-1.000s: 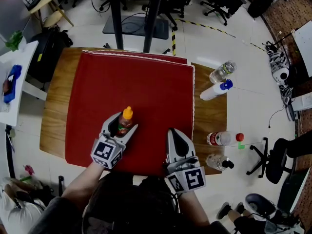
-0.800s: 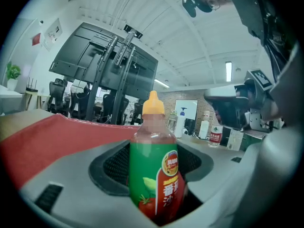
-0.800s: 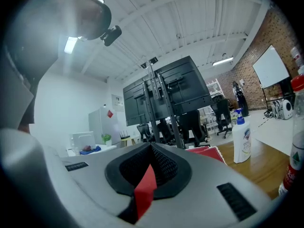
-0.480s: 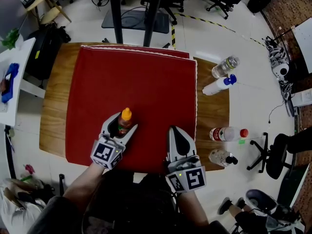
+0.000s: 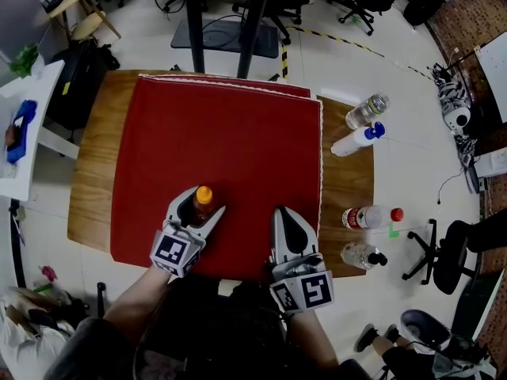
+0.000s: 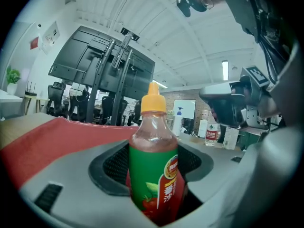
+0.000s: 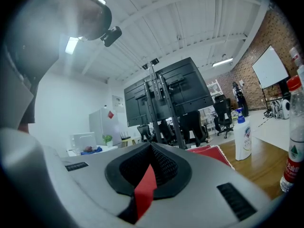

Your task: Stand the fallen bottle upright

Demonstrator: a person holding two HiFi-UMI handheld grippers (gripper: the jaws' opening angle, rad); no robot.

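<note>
A small bottle (image 5: 203, 200) with an orange cap and a green and red label stands upright between the jaws of my left gripper (image 5: 207, 199), over the near part of the red mat (image 5: 230, 133). In the left gripper view the bottle (image 6: 154, 170) fills the gap and the left gripper (image 6: 156, 156) is shut on its body. Its base is hidden, so contact with the mat cannot be told. My right gripper (image 5: 283, 212) rests to the right over the mat's near edge. In its own view the right gripper (image 7: 151, 148) is shut with nothing in it.
The mat covers most of a wooden table (image 5: 91, 180). On the bare right strip lie a clear bottle (image 5: 364, 114), a white bottle with a blue cap (image 5: 352, 143), a red-capped water bottle (image 5: 366, 217) and a black-capped clear bottle (image 5: 360, 255). Office chairs and a screen stand surround the table.
My left gripper has come a little nearer to the table's front edge with the bottle still in it. The right gripper has stayed put.
</note>
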